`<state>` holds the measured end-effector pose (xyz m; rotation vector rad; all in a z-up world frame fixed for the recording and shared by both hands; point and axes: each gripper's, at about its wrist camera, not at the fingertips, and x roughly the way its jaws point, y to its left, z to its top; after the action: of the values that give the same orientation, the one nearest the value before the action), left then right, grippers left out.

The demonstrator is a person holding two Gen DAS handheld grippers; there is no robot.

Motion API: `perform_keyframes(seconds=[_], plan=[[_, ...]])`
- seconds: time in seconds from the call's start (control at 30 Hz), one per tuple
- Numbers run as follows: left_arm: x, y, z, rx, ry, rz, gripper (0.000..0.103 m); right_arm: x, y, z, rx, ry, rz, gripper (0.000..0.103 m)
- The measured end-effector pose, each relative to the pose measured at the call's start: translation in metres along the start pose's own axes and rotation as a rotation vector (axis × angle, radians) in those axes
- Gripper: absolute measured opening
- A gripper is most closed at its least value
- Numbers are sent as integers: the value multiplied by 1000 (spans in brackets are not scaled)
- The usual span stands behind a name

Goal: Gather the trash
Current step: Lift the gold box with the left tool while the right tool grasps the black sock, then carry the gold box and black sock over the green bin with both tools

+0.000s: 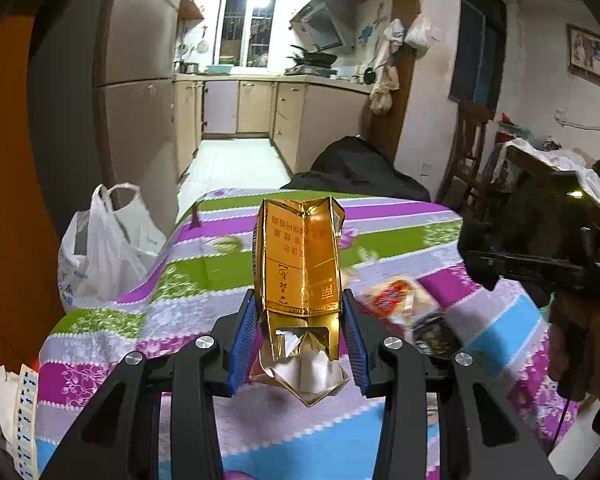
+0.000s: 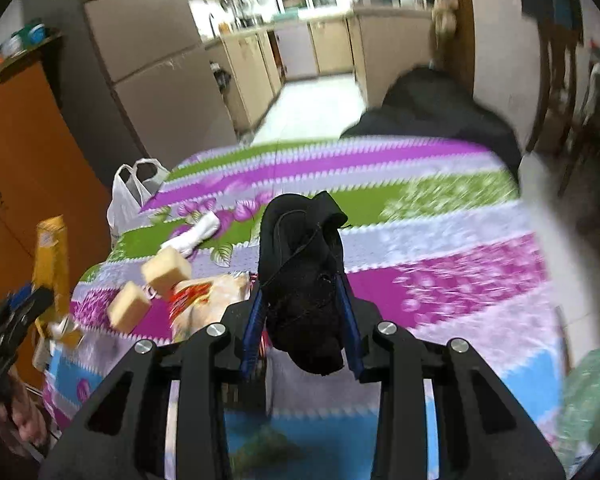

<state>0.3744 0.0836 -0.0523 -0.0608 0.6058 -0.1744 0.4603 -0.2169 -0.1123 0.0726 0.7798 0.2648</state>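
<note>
Jaws (image 1: 300, 320) tilted down, clamping gold box (image 1: 300, 256).

We see the right half of the striped tablecloth (image 2: 440, 216) bare — free room there. On the left side things crowd together: two tan blocks (image 2: 166, 270), a red-printed wrapper (image 2: 204, 300) and a white wad (image 2: 198, 236). A white plastic bag (image 1: 100, 252) stands just off the table's left edge, a dark heap (image 1: 360, 168) at the far end — both hem the table in.
</note>
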Motion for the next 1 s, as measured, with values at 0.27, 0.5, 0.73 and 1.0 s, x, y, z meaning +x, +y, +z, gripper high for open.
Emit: perform_keyframes(seconds=[0.27,0.5,0.73,1.0], plan=[[-21,-94,3,83,-23,-149,42,-114,-25,-36,-4,-140,-104,33],[-35,-207,10,166,-34,-316,42,-200,-76,-67,43,-193,-225,33],[-44,-322,14,243,-18,-464,42,-267,-135,-85,111,-209,-335,33],[-41,-448,10,338,47,-571,43,-302,-214,-108,230,-118,-379,33]])
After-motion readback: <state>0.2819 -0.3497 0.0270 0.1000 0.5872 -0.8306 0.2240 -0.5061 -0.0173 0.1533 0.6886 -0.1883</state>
